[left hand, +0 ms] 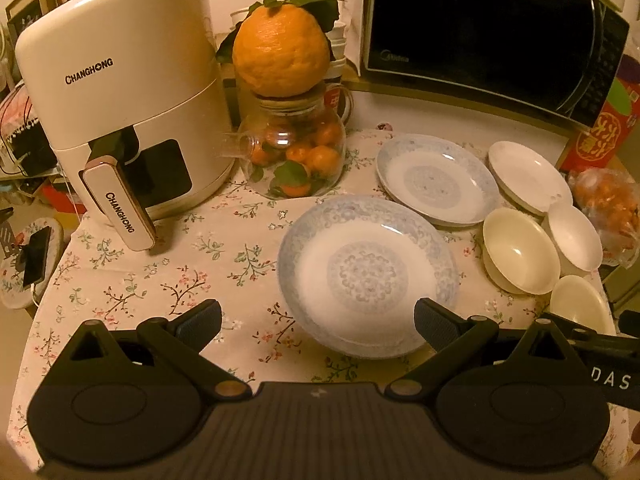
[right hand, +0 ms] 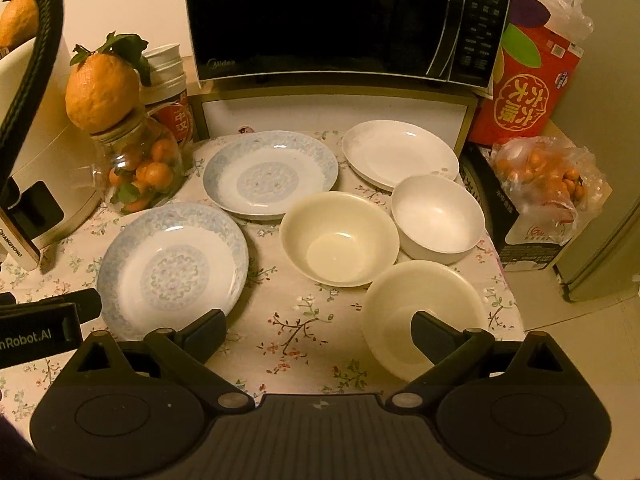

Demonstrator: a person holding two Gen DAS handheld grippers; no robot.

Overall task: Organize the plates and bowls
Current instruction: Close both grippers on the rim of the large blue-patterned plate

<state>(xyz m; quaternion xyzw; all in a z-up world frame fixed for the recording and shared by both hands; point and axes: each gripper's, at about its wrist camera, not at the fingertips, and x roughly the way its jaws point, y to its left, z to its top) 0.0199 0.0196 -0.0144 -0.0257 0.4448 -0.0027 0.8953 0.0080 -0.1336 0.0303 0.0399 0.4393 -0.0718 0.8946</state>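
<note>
Hidden and cut-off parts on the floral table

The nearest cream bowl (right hand: 404, 320) had its near rim hidden behind 1 finger of the right gripper (right hand: 318, 336); in the left view it (left hand: 580, 304) was cut by that gripper's body. The microwave (right hand: 340, 20) ran off the top edge. The air fryer (right hand: 44, 152) was cropped at left. Panel lettering was too small to read.

Counter under a floral tablecloth (left hand: 168, 264). Far left: cream Changhong air fryer (left hand: 120, 80). Just right of it, a glass jar (left hand: 294, 152) of small oranges, a large leafy citrus (left hand: 280, 52) resting on its mouth. Far centre: black microwave (right hand: 340, 20). Far right: red box (right hand: 524, 92), bag of oranges (right hand: 548, 180) near it.
</note>
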